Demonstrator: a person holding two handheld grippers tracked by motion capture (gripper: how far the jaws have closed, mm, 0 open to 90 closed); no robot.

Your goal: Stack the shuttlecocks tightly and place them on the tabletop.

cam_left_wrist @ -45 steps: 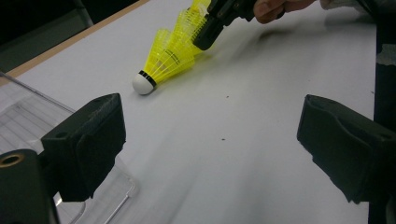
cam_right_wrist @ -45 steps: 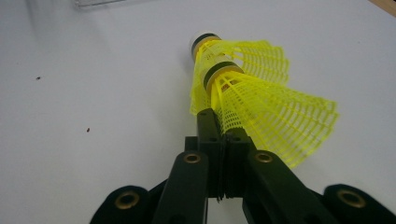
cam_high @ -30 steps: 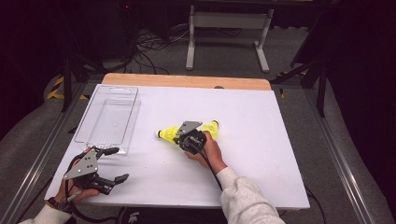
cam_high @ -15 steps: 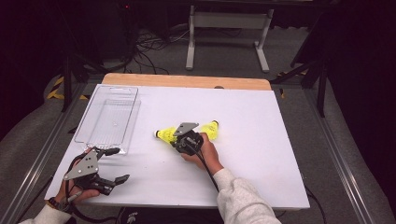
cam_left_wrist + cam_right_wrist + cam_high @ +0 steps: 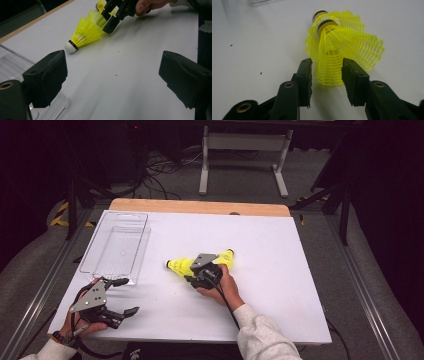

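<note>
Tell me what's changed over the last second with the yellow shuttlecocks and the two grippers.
The right gripper has just been opening its jaws; the skirt of the nested yellow shuttlecocks sits between the pads, which no longer look pressed on it. That hand barely shifted. The shuttlecocks still lie mid-table, the left gripper stays open near the front edge, and the clear tray is unmoved.

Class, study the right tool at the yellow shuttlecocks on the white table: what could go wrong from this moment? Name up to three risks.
1. The right tool has just been opening, its jaws straddling the soft mesh skirt of the yellow shuttlecocks; closing again could crush or snag it.
2. The shuttlecocks look nested, so lifting one may drag the other.
3. They lie loose on the table and could roll if nudged.
</note>
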